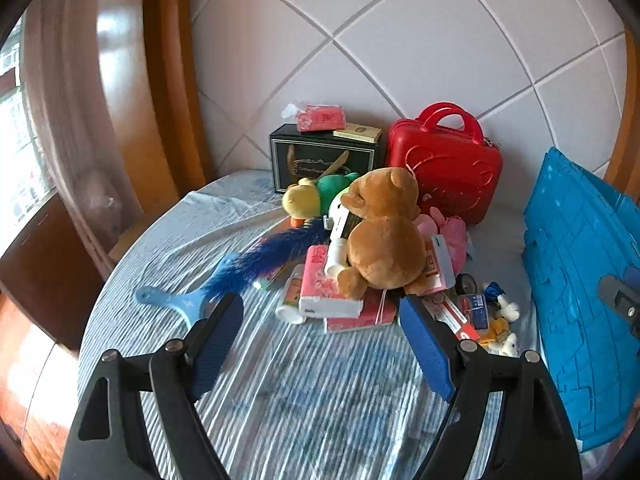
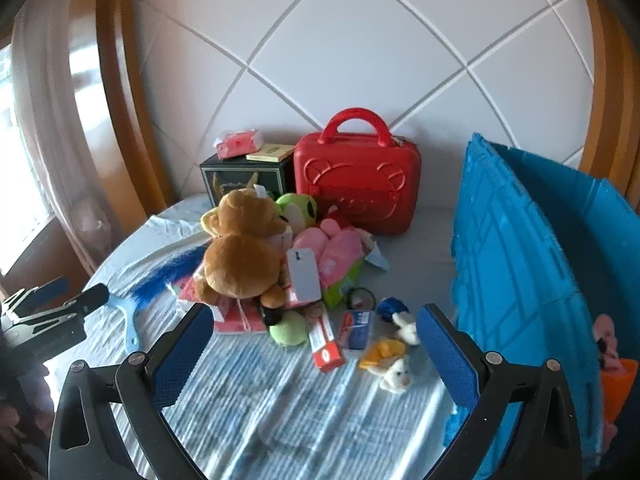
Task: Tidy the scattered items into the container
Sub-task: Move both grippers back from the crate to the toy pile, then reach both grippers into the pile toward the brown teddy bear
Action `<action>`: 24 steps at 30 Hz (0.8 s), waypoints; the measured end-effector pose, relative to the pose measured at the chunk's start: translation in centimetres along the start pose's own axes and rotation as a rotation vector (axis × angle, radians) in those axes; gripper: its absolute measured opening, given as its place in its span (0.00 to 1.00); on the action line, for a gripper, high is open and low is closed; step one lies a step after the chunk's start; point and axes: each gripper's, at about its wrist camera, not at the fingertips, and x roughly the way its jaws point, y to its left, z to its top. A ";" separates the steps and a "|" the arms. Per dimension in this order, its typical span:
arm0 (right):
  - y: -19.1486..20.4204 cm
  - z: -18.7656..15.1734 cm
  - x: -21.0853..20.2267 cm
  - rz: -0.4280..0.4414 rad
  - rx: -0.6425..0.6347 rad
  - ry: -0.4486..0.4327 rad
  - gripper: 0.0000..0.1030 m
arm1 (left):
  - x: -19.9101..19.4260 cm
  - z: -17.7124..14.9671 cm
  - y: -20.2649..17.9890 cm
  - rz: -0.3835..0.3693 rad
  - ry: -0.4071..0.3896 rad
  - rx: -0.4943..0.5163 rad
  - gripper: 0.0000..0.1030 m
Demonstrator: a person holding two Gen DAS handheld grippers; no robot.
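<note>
Both pairs of our fingers stand wide apart with nothing between them: the left gripper (image 1: 320,336) and the right gripper (image 2: 316,344) hang over bare striped bedsheet (image 1: 304,392), touching no item. We have open room on that near strip of sheet; farther on, the heap begins. On the right the blue container (image 2: 520,264) stands with its tall wall close beside our right finger, and its right side runs out of view. At the far edge a red case (image 2: 356,184) and a black box (image 1: 320,156) sit against the quilted headboard (image 2: 360,40). We see the brown teddy bear (image 1: 384,236) topping the heap, a blue feather duster (image 1: 240,268) stretching left, and small plush toys (image 2: 392,360) and a red-and-white packet (image 2: 326,340) lying nearest the container. Something pink and orange (image 2: 612,360) shows inside it, too cut off to name. Much under the bear is hidden.
</note>
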 end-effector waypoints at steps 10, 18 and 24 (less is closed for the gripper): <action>2.3 1.2 5.9 -0.084 0.074 0.069 1.00 | 9.0 2.3 -0.1 -0.132 0.095 0.086 0.78; -0.8 2.0 10.0 -0.140 0.115 0.121 1.00 | 14.9 7.5 -3.1 -0.165 0.086 0.099 0.78; -3.7 3.0 13.4 -0.143 0.136 0.144 1.00 | 19.2 15.3 -5.1 -0.116 -0.005 0.055 0.78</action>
